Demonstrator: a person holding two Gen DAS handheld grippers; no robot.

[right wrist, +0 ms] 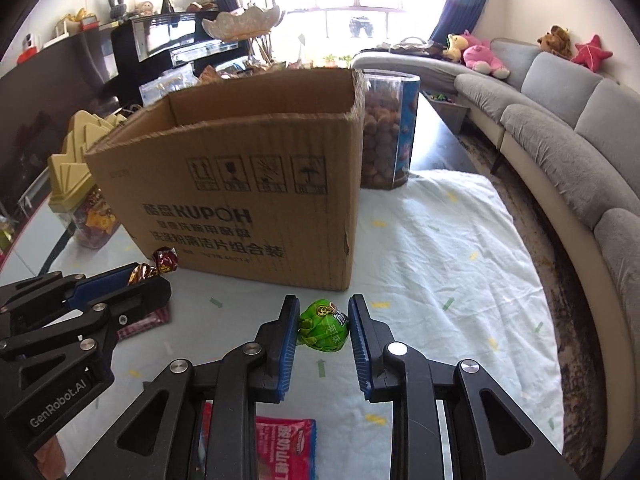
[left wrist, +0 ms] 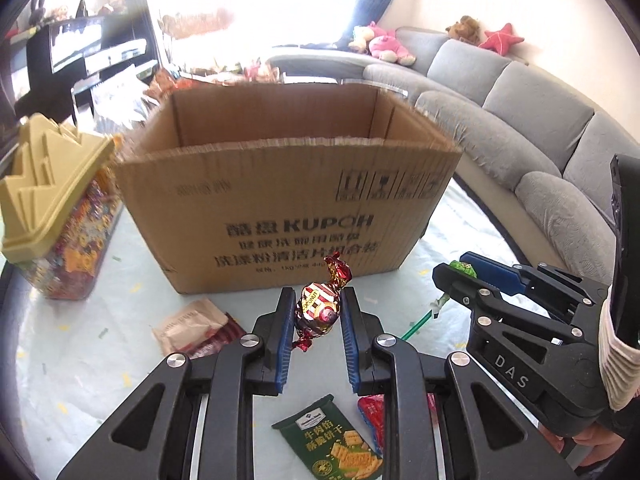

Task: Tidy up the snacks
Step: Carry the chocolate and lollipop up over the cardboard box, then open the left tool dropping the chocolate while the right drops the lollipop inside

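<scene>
Cardboard box (left wrist: 288, 184) at twelve o'clock, top open. Left gripper (left wrist: 315, 312) pinches a candy (left wrist: 318, 308); right gripper (right wrist: 324, 326) pinches a green lollipop (right wrist: 324, 326). Next, I judge: lift both over the rim, release.

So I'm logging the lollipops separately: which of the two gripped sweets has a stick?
The green-wrapped lollipop in the right gripper; the left gripper's red-and-gold twist-wrapped candy shows none.
</scene>
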